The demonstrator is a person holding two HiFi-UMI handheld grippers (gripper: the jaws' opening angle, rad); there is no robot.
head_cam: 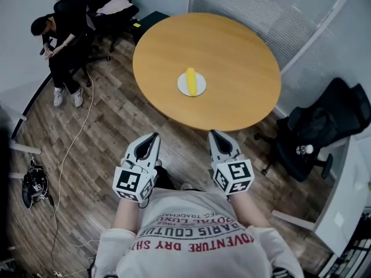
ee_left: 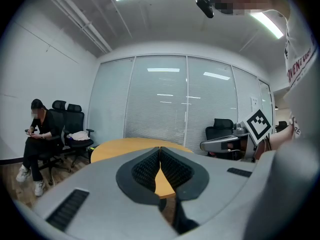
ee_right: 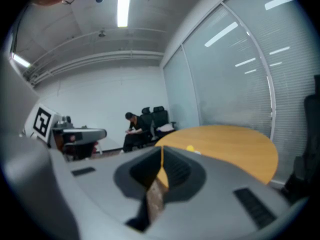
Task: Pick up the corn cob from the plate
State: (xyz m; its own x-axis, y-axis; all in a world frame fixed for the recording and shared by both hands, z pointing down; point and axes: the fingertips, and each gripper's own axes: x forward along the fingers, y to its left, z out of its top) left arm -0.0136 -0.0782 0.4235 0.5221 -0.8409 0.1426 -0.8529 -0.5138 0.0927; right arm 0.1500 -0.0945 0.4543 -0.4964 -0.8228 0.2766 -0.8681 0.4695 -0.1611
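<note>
A yellow corn cob (head_cam: 191,81) lies on a small white plate (head_cam: 200,88) near the middle of a round wooden table (head_cam: 232,51). Both grippers hover over the floor, short of the table's near edge. My left gripper (head_cam: 154,136) is shut and holds nothing. My right gripper (head_cam: 213,134) is shut too, also empty. In the right gripper view the corn cob (ee_right: 190,148) shows as a small yellow spot on the table (ee_right: 240,141) beyond the closed jaws (ee_right: 162,149). The left gripper view shows the table (ee_left: 120,146) ahead of its closed tips (ee_left: 160,149); the corn is hidden there.
A person (head_cam: 61,39) sits on black chairs (head_cam: 87,4) at the far left. Another black office chair (head_cam: 322,126) stands right of the table. A cable (head_cam: 72,143) trails across the wooden floor, with a dark object (head_cam: 35,184) at the left. Glass partitions with blinds (head_cam: 278,10) run behind the table.
</note>
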